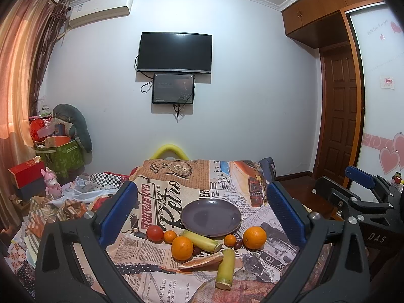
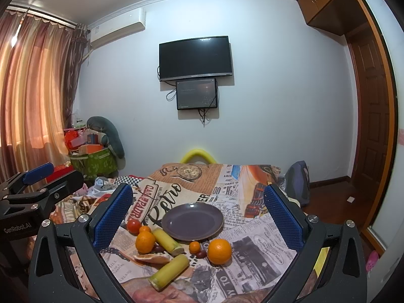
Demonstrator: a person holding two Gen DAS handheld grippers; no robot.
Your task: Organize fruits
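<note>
Both claws hover above a table draped in a newspaper-print cloth (image 1: 252,217), the left gripper (image 1: 202,214) and the right gripper (image 2: 198,217) each spread wide with blue pads far apart, holding and touching nothing. Between the jaws lies an empty grey plate (image 1: 210,217), and just in front of it sit the fruits: a tomato (image 1: 154,232), two large oranges (image 1: 181,248) (image 1: 254,237), small tangerines, two pale green cane pieces (image 1: 225,265) and an orange wedge (image 1: 202,261).

A dark television (image 1: 174,51) hung on the wall above a smaller screen (image 1: 173,89); curtains (image 2: 35,88) covered the window, left.
</note>
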